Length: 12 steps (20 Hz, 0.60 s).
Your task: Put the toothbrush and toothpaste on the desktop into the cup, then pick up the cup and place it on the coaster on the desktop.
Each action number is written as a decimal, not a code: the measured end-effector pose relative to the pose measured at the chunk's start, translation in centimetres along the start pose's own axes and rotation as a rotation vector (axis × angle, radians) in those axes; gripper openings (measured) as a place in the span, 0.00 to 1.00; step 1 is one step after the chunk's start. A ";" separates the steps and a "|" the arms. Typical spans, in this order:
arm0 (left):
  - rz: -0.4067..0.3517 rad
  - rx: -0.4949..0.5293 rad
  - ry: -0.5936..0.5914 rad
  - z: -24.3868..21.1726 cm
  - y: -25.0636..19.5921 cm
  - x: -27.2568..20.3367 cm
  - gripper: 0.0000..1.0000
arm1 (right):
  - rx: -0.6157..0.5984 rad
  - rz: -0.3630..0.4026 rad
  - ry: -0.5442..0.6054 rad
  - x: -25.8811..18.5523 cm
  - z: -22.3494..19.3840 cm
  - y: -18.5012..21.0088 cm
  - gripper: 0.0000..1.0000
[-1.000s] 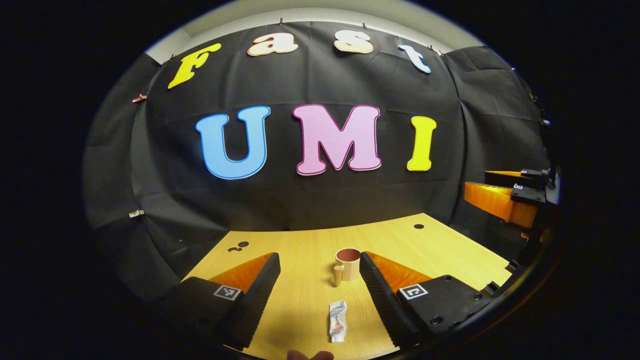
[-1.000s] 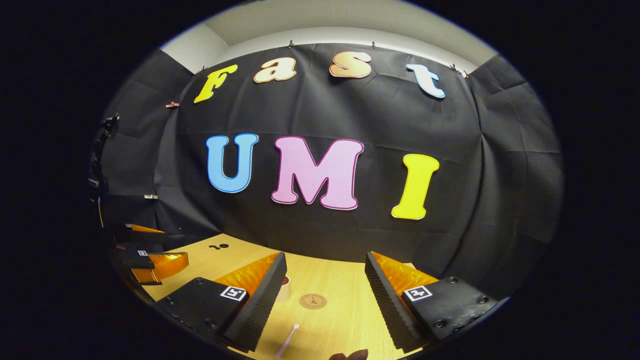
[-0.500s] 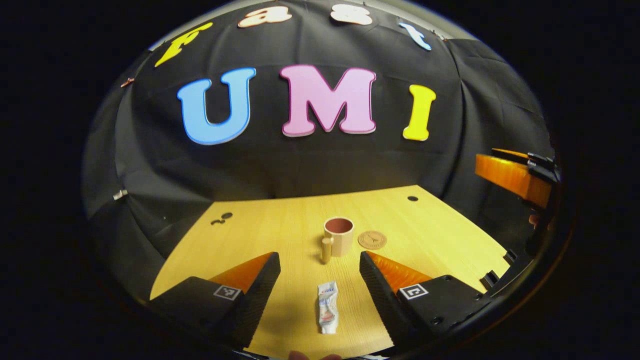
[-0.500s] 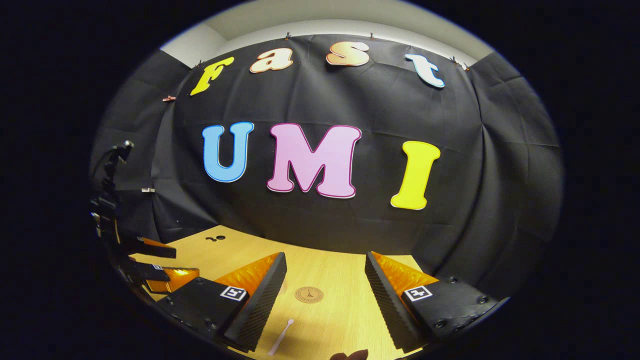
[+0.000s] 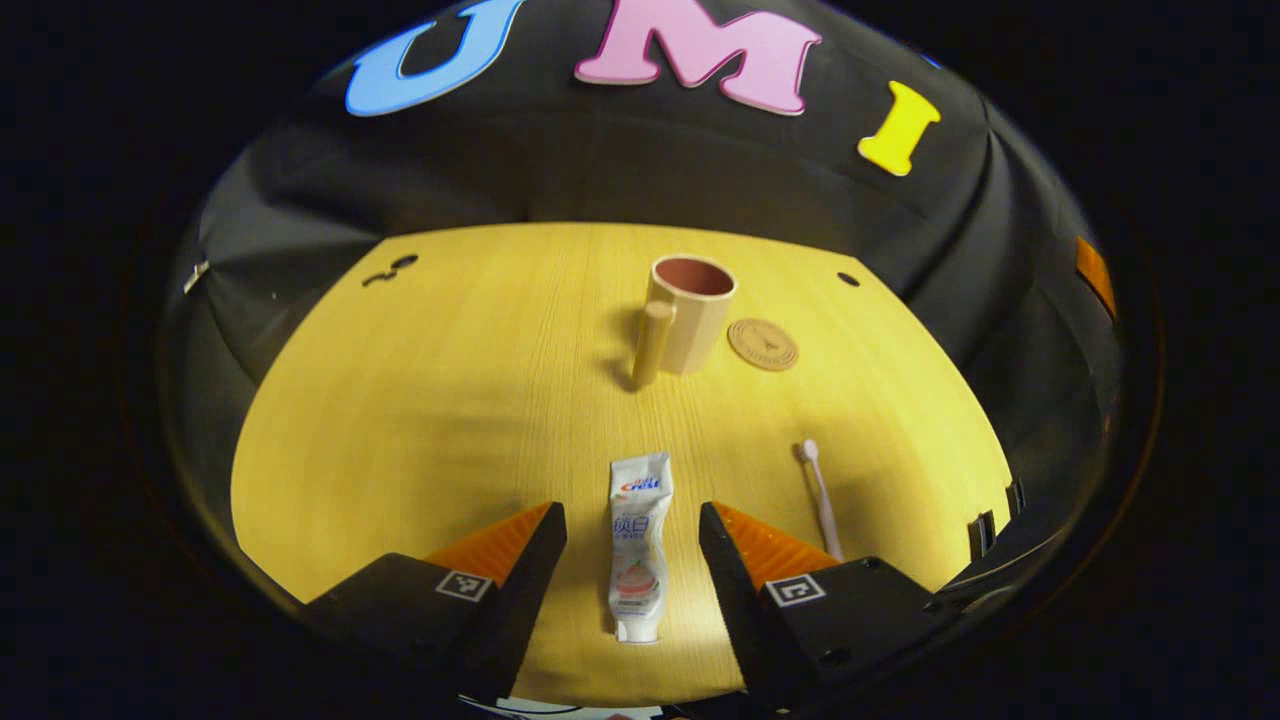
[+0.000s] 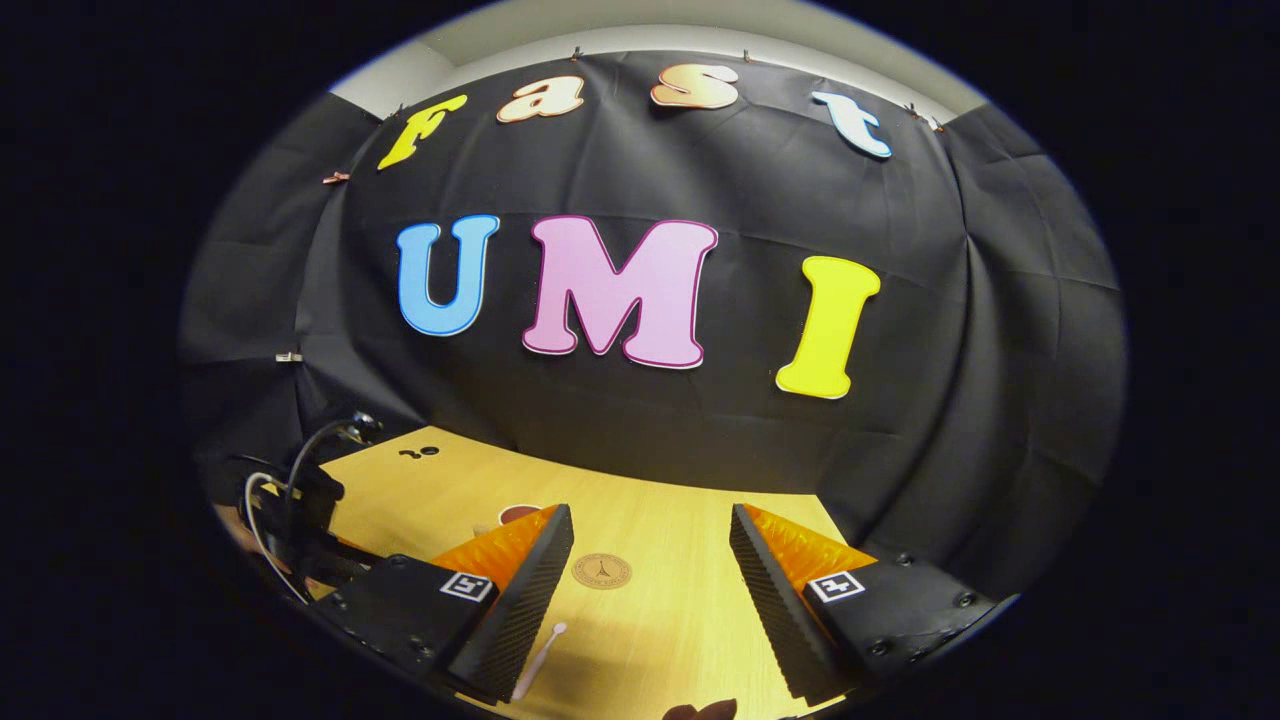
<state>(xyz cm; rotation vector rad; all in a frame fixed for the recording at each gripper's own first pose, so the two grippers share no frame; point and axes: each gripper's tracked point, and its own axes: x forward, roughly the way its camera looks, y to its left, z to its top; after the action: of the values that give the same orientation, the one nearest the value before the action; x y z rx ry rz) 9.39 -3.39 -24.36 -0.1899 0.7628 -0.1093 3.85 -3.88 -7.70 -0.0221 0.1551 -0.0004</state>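
The left tool [image 5: 630, 560] is held wide apart astride the toothpaste [image 5: 637, 545] near the bench's [image 5: 420, 400] front edge, and should be lowered squarely before being closed on the tube's middle (the cup [image 5: 688, 325] and coaster [image 5: 763, 344] are seen toward the back edge). The toothbrush [image 5: 822, 495] lies just right of it, and the right tool [image 6: 650, 600] is also spread wide, nothing held, above pale wood-grain ringed by black cloth.

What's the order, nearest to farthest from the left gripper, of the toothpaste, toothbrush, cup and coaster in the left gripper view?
1. White toothpaste tube: between the left gripper fingers.
2. Pale pink toothbrush: right of the tube.
3. Beige handled cup and round brown coaster: far centre, too close to call.
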 end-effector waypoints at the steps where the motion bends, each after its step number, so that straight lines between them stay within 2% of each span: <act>1: 0.000 -0.011 0.035 -0.6 0.2 0.8 0.82 | 0.003 -0.001 0.005 0.3 -0.2 -0.3 0.97; 7: 0.021 0.027 0.181 -3.1 1.2 4.9 0.75 | 0.032 0.011 0.034 1.6 -1.4 -0.8 0.97; 9: 0.026 0.052 0.190 -3.0 1.2 5.5 0.71 | 0.030 0.024 0.033 1.7 -1.6 -0.7 0.97; 11: 0.027 0.104 0.199 -3.0 1.4 5.5 0.61 | 0.028 0.027 0.040 1.9 -2.0 -0.7 0.97; 12: 0.034 0.125 0.205 -3.1 1.5 5.7 0.62 | 0.033 0.028 0.046 2.0 -2.1 -0.7 0.97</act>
<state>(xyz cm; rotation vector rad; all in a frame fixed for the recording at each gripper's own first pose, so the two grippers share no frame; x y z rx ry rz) 11.39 -3.26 -30.72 -0.0474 0.9596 -0.1455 5.49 -4.66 -10.07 0.0131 0.2010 0.0243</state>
